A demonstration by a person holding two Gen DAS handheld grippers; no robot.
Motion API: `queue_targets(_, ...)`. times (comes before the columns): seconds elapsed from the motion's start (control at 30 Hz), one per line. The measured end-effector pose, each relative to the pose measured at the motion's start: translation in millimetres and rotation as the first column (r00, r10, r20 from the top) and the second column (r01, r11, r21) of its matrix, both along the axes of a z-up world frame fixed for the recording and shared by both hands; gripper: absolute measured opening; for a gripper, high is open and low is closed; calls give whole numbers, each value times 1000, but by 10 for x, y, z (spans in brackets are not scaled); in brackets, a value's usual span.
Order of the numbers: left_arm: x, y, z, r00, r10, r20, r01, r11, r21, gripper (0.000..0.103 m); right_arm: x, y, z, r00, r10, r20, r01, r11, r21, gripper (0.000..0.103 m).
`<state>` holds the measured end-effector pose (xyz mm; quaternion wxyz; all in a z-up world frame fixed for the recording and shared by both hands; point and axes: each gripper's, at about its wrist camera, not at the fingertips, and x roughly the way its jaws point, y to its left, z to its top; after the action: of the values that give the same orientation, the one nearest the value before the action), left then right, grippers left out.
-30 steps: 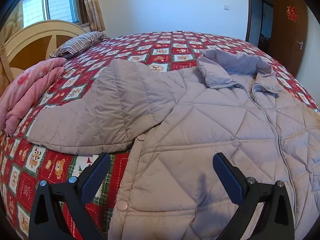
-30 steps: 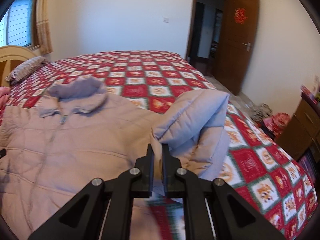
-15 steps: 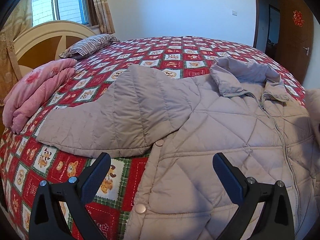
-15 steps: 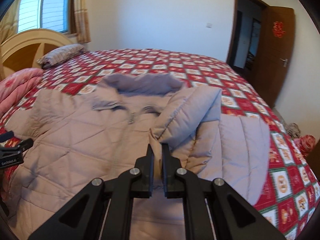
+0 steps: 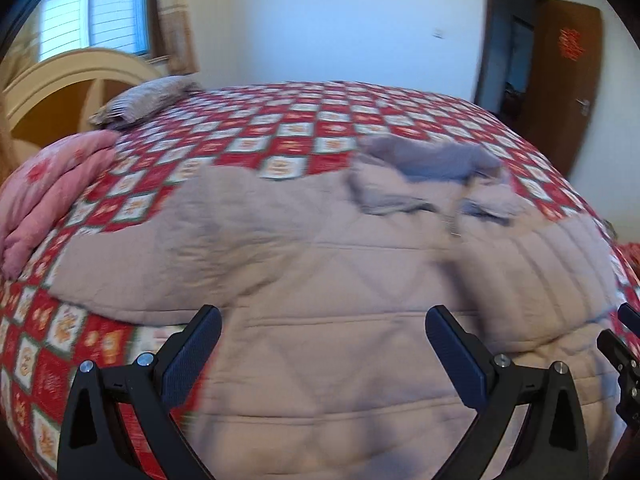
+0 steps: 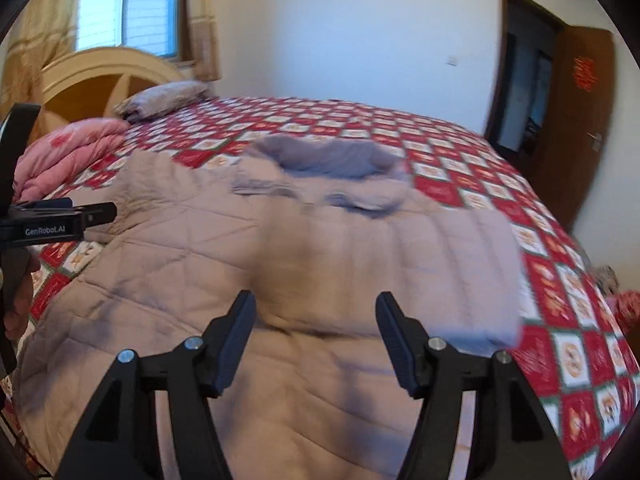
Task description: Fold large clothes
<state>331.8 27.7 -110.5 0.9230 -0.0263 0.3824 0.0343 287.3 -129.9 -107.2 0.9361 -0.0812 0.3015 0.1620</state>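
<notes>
Jacket (image 5: 340,280), quilted and pale mauve, lies front-up across the bed (image 5: 320,120) with its red-and-white patchwork cover; the collar (image 5: 432,160) sits toward 12 o'clock in both wrist views. In the right wrist view one sleeve (image 6: 400,264) lies folded across the chest, its cuff end at about 3 o'clock, resting on the jacket body. The other sleeve (image 5: 160,248) stretches out flat on the bedcover toward 9 o'clock in the left wrist view. Left gripper (image 5: 320,352) hovers over the lower body of the jacket, fingers spread wide with nothing between them. Right gripper (image 6: 316,340) likewise stands spread, holding nothing, just above the folded sleeve's near edge; whether either gripper touches the fabric cannot be told. Pink folded quilt (image 6: 68,156) lies at 10 o'clock, with a striped pillow (image 6: 164,100) beyond it against the curved headboard (image 6: 96,80). Brown door (image 6: 580,128) stands open at 2 o'clock. Both views are motion-blurred.
</notes>
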Motion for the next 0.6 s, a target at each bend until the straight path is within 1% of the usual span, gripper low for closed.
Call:
queue_targets(0.07, 92, -260, -27, 999, -41, -12, 40, 999, -14, 102, 4, -307, -28, 996, -84, -14, 84, 996, 6, 66)
queue_targets(0.13, 216, -494, -90, 997, -72, -40, 71, 997, -38, 102, 5, -509, -82, 990, -135, -30, 136, 991, 12, 67)
queue_targets(0.23, 405, -779, -227, 994, -85, -67, 83, 996, -34, 102, -37, -739, -200, 983, -174, -57, 175, 984, 20, 68)
queue_targets(0.3, 535, -910, -338, 989, -104, -102, 97, 993, -72, 101, -79, -817, -270, 981, -179, -69, 180, 983, 19, 68)
queue_targets(0.33, 586, -948, -374, 988, -105, -113, 97, 992, -78, 92, -88, -840, -305, 980, -183, -72, 185, 983, 16, 69)
queue_targets(0.37, 636, -993, -417, 985, -115, -126, 104, 991, -89, 65, -92, -864, -334, 980, -187, -74, 189, 982, 14, 70)
queue_targets(0.4, 681, -1034, -464, 979, -141, -145, 124, 985, -121, 46, -103, -894, -358, 979, -187, -76, 189, 982, 17, 72)
queue_targets(0.43, 720, -1069, -519, 970, -174, -167, 147, 975, -164, 15, -127, -927, -382, 979, -186, -78, 189, 982, 25, 73)
queue_targets(0.47, 725, -1087, -538, 969, -175, -173, 145, 974, -174, 14, -126, -947, -408, 979, -188, -84, 191, 981, 35, 73)
queue_targets(0.5, 708, -1098, -521, 972, -171, -160, 144, 976, -165, 13, -150, -979, -432, 978, -188, -89, 193, 980, 43, 75)
queue_targets(0.53, 667, -1089, -466, 976, -170, -138, 150, 978, -147, 10, -149, -997, -449, 978, -188, -93, 193, 980, 48, 76)
queue_targets(0.6, 550, -1005, -316, 983, -162, -87, 152, 982, -116, 9, -163, -1050, -490, 976, -195, -95, 200, 979, 48, 78)
